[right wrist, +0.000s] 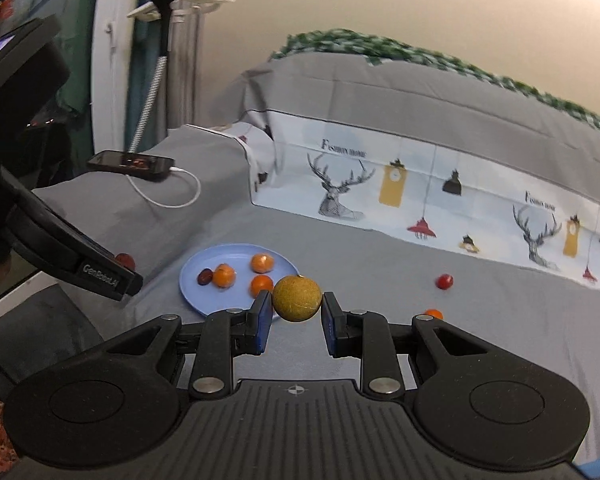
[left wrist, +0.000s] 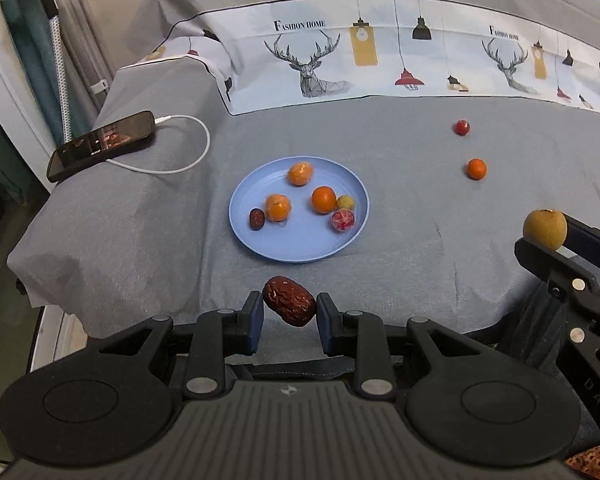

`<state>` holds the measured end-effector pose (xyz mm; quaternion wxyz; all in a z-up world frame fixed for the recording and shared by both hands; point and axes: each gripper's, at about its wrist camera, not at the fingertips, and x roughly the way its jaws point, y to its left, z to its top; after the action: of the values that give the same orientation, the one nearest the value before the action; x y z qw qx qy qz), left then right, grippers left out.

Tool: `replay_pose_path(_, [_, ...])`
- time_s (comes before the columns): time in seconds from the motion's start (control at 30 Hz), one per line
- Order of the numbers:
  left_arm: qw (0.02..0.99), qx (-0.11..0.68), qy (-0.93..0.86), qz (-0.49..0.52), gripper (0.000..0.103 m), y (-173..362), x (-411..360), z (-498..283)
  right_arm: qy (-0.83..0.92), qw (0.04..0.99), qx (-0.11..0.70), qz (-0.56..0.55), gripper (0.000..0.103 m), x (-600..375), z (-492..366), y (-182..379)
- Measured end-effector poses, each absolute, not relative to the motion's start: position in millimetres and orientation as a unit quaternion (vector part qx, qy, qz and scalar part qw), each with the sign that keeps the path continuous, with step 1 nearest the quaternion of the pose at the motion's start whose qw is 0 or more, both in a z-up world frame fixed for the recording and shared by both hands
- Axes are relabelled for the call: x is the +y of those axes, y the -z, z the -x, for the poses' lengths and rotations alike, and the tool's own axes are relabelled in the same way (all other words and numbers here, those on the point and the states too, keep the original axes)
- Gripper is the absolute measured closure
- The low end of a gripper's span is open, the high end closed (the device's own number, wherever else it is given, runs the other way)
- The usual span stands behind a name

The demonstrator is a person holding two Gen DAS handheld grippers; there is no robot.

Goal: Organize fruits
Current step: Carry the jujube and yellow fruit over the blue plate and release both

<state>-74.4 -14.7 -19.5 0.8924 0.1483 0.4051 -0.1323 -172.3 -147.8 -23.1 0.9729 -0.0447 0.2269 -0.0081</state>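
Left hand-held gripper [left wrist: 290, 307] pinches a red date [left wrist: 289, 306]; right hand-held gripper [right wrist: 296, 309] clamps a yellow-brown fruit [right wrist: 297, 298]

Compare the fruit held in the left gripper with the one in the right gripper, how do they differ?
The red date in the left gripper is dark red, wrinkled and oblong, lying tilted between the fingers. The yellow-brown fruit in the right gripper is round, smoother and matte, and looks bulkier. Both are pinched at the fingertips, held above the grey cloth near the blue plate.

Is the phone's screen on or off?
On: the phone on the grey cover shows a lit reddish image in both views, with a white cable plugged in.
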Motion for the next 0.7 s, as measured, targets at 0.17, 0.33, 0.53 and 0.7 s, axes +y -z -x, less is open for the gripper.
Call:
replay_pose_path(0.17, [0.895, 0.399, 0.139, -0.144, 0.072, 16, -14, 77, 0.012, 0.974, 0.221, 0.051, 0.075, -145, 177, 19])
replay_pose_path(0.33, [0.893, 0.399, 0.145, -0.149, 0.072, 18, -17, 76, 0.02, 0.974, 0.219, 0.053, 0.075, -144, 179, 20])
replay_pose_path(0.53, [0.891, 0.402, 0.145, -0.151, 0.072, 21, -18, 72, 0.019, 0.972, 0.228, 0.05, 0.075, -142, 173, 23])
replay_pose_path(0.7, [0.886, 0.415, 0.145, -0.147, 0.072, 28, -17, 64, 0.015, 0.969, 0.24, 0.05, 0.075, -143, 166, 26])
